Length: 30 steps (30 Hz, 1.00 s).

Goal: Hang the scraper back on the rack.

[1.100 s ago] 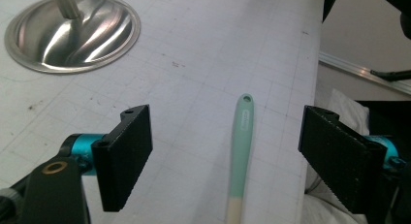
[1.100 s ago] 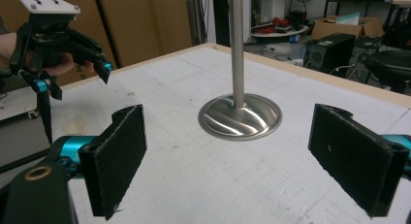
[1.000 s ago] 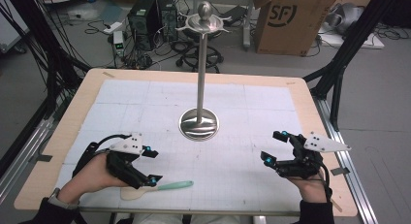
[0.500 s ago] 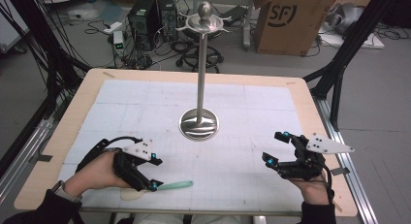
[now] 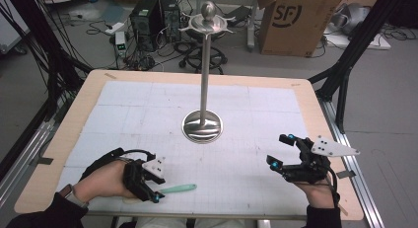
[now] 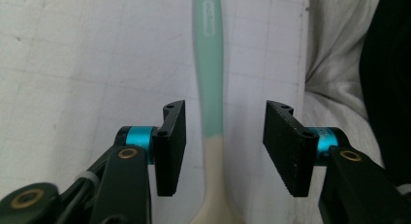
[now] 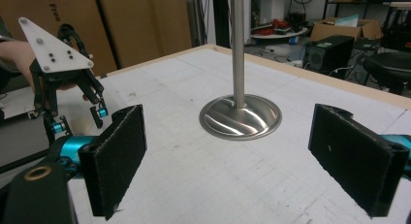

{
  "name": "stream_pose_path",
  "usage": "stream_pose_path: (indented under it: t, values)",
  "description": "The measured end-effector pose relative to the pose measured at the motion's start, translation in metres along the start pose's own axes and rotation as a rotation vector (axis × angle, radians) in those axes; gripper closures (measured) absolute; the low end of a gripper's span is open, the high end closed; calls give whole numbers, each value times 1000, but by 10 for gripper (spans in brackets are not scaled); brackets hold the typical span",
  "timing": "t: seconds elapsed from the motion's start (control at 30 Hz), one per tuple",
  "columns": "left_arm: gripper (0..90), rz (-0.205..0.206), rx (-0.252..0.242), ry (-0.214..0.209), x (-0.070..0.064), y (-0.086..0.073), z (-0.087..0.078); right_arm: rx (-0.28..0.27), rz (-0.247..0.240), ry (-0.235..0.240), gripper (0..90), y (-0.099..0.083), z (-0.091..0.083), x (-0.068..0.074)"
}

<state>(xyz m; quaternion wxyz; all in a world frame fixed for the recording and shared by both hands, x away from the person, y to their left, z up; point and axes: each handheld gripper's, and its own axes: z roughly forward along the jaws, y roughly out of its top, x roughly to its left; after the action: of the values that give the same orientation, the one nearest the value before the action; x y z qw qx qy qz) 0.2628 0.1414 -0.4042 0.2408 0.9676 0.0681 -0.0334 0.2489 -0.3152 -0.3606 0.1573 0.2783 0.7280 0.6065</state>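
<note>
Two grippers, one spoon, one metal stand (image 5: 202,124) mid-table. Left gripper (image 6: 224,136) has its jaws spread on either side of the mint-handled spoon (image 6: 209,83), not touching it, near the table's front edge. Right gripper (image 5: 281,151) hangs wide open over bare mat.

Table (image 5: 315,97): pale wood edge, covered by a white gridded mat (image 5: 148,114). Floor (image 5: 384,99): grey, strewn with black cables (image 5: 192,45). Behind the table: a black computer tower (image 5: 145,16), a power strip (image 5: 120,40), a black swivel chair base (image 5: 209,65). Large cardboard box (image 5: 296,20) at right rear, printed "SF". Black frame struts (image 5: 355,45) stand at both sides.
</note>
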Motion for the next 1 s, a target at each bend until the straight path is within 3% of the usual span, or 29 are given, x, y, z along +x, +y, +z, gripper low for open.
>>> stream_pose_path:
  t: [0.23, 0.7, 1.0]
  values:
    - [614, 3, 103, 35, 0, -2, 6, 0, 0, -1, 129, 0, 0, 0]
    - [731, 28, 168, 65, -5, 1, 7, 3, 3, -1, 129, -1, 1, -1]
    - [764, 39, 257, 72, -7, 14, 12, 7, 2, 3, 129, -1, 3, 0]
